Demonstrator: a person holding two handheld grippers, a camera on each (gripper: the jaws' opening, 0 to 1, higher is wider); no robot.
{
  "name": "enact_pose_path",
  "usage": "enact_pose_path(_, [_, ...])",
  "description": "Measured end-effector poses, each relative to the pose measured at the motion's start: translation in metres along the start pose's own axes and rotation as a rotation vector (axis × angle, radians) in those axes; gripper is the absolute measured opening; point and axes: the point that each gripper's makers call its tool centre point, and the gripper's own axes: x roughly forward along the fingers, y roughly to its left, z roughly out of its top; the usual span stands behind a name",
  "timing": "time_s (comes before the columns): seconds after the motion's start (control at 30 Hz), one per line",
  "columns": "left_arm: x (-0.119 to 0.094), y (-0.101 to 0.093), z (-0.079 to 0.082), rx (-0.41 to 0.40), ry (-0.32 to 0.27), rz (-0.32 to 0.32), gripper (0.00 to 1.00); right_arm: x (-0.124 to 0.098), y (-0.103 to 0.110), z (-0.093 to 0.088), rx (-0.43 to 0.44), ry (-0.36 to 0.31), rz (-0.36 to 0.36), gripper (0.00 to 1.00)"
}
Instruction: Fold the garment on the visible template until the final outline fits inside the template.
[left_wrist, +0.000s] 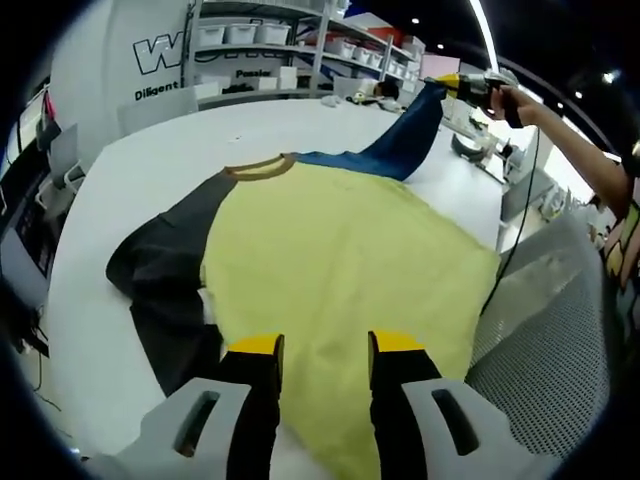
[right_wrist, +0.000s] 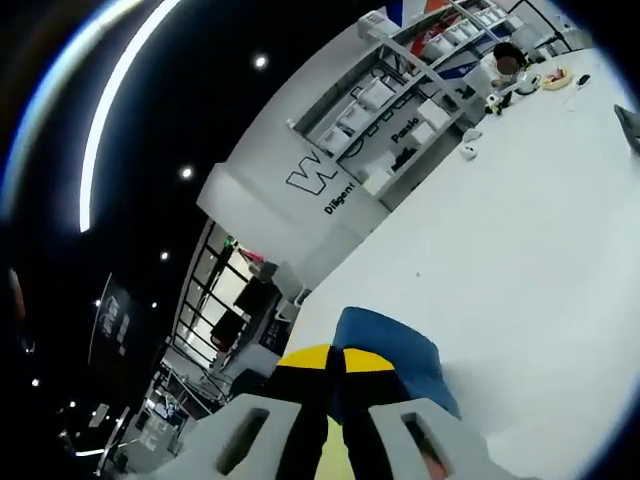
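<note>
- Right gripper (right_wrist: 335, 362) rises from the bottom of its view, yellow-tipped jaws pressed together on a blue sleeve (right_wrist: 395, 355) of the garment.
- The sleeve bunches just past the jaw tips, lifted above the white table (right_wrist: 520, 250).
- At the table's far edge, small items (right_wrist: 540, 80) sit near a seated person.
- Beyond, white shelving (right_wrist: 400, 95) with bins against a lettered wall.
</note>
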Motion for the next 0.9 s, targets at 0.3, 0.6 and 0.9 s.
enact_pose_path(0.3, [0.003, -0.007, -0.001, 0.01, -0.01, -0.012, 0.34, 0.022, 0.033, -0.032, -0.015, 0.088, 0.065, 0.0])
enact_pose_path(0.6, [0.004, -0.006, 0.002, 0.042, -0.049, 0.041, 0.61, 0.046, 0.061, -0.062, -0.049, 0.169, 0.114, 0.0])
enact_pose_path(0.9, [0.003, -0.01, 0.008, 0.058, -0.107, 0.042, 0.67, 0.069, 0.083, -0.079, -0.068, 0.22, 0.156, 0.0])
